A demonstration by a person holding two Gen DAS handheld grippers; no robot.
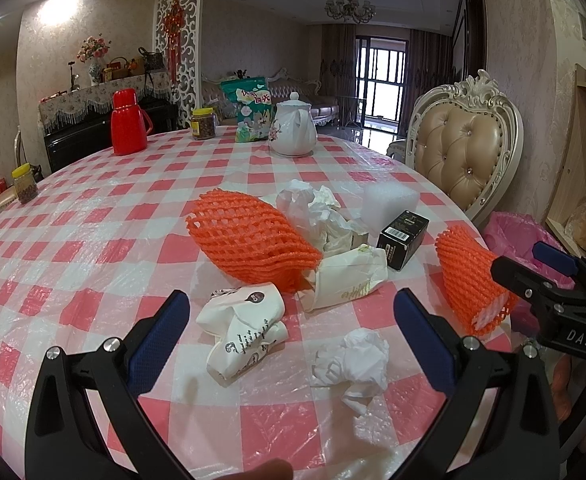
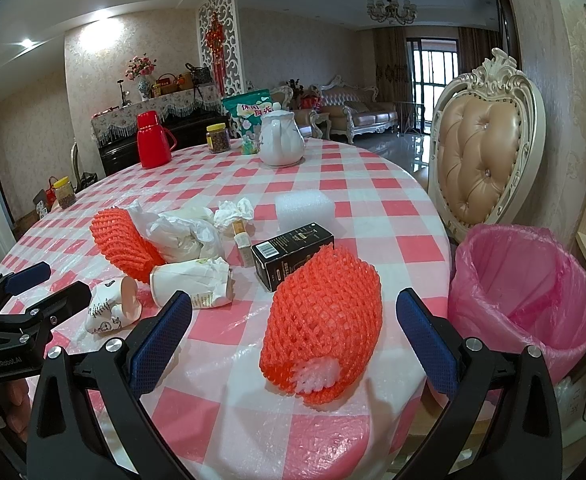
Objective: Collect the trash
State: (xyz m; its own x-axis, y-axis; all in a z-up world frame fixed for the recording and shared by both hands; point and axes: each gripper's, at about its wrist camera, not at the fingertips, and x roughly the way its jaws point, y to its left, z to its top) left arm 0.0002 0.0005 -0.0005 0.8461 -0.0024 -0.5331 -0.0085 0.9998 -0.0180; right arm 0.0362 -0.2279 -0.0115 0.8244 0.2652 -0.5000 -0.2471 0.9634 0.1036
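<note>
While both grippers gape, only the right wrist view shows the bin.

Black left tool, blue pads, silver screws

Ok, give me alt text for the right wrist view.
The open right gripper frames an orange foam net lying on a pink-checked table, with a pink-lined bin beside the table edge. Further back lie a black box, crumpled cups and tissue.
</note>
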